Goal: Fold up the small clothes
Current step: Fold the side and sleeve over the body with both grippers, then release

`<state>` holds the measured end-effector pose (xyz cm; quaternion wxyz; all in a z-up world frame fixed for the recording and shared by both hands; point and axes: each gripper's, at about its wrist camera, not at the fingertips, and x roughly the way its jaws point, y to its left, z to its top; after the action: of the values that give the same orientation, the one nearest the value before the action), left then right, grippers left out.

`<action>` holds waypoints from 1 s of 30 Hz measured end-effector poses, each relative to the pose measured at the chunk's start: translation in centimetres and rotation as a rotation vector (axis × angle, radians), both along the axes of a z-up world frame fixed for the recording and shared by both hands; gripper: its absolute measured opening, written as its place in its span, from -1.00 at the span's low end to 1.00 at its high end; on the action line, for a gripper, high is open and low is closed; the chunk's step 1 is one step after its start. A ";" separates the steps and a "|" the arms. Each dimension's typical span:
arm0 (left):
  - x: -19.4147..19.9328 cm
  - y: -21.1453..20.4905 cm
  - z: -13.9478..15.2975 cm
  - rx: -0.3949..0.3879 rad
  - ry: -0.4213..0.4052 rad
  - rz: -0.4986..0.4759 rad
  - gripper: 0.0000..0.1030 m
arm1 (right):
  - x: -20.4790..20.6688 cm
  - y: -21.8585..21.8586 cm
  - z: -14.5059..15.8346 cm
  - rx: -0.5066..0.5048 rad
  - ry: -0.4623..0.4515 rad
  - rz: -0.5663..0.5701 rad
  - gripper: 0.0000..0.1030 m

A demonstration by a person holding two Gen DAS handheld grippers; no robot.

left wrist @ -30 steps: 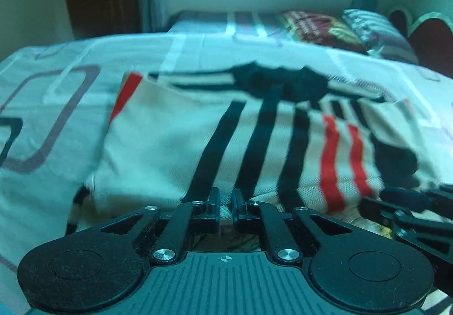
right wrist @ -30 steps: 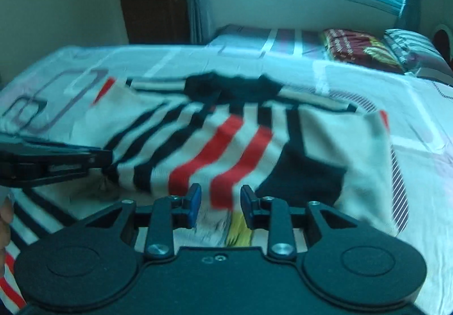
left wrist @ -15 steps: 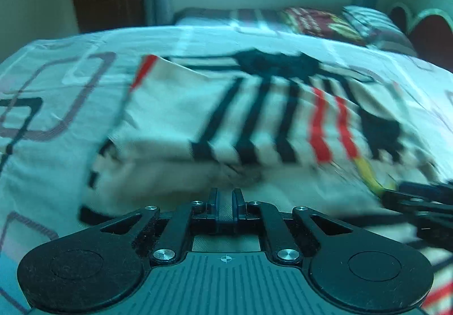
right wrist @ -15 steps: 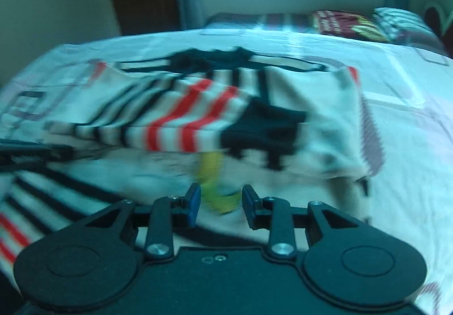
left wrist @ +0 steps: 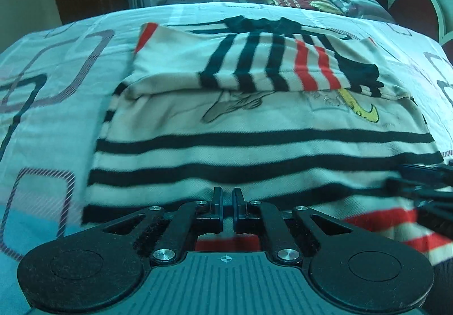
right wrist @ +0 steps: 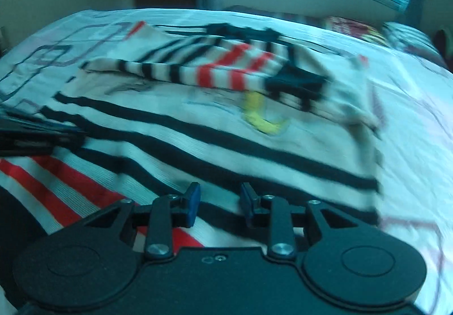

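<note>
**Asker:** Striped sweater point(left wrist: 254, 145), where is it, and how far along is the folding?

**Me:** It lies spread on the bed point(left wrist: 56, 122), on a pale sheet printed with rounded rectangle outlines. I judge the fold about half done. Both sleeves are already laid across the chest at the far end, one striped black and red with a dark cuff. The long lower body lies flat towards me, unfolded, its hem nearest my hands. What seems left is to bring that hem up over the sleeves, then perhaps halve it again.

**Asker:** What are your hands doing?

**Me:** My left gripper point(left wrist: 226, 209) hangs over the hem with its fingers pressed almost together. I see only a thin slit between them, and I cannot make out any cloth pinched in it. My right gripper point(right wrist: 219, 206) is over the hem's other side, fingers spread apart, with cloth beneath them but not squeezed. The right view is smeared by motion.

**Asker:** What does the cloth look like?

**Me:** It is a soft, fine-ribbed knit, cream, with thin black bands across the body and broad red bands near the hem. A drawn print with a yellow curved shape sits on the chest. The knit looks limp and thick, and it bunches slightly at the folded edges.
</note>
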<state>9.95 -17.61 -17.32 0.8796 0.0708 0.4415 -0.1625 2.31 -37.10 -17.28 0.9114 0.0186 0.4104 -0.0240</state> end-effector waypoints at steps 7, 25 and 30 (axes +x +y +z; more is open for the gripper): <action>-1.9 2.3 0.4 -0.002 0.010 0.007 -0.86 | -3.0 0.9 1.4 0.042 -0.010 -0.091 -0.36; -7.2 5.0 0.4 -0.013 0.010 -0.066 -0.86 | -8.1 6.2 0.7 -0.004 0.042 -0.076 -0.24; -8.2 7.2 1.1 -0.029 0.023 -0.019 -0.86 | -10.0 5.7 1.0 0.011 0.043 -0.113 -0.17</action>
<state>1.77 -10.39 -16.23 0.8737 0.0603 0.4487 -0.1780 -7.71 -31.36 -16.23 0.8995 0.0463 0.4282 -0.0734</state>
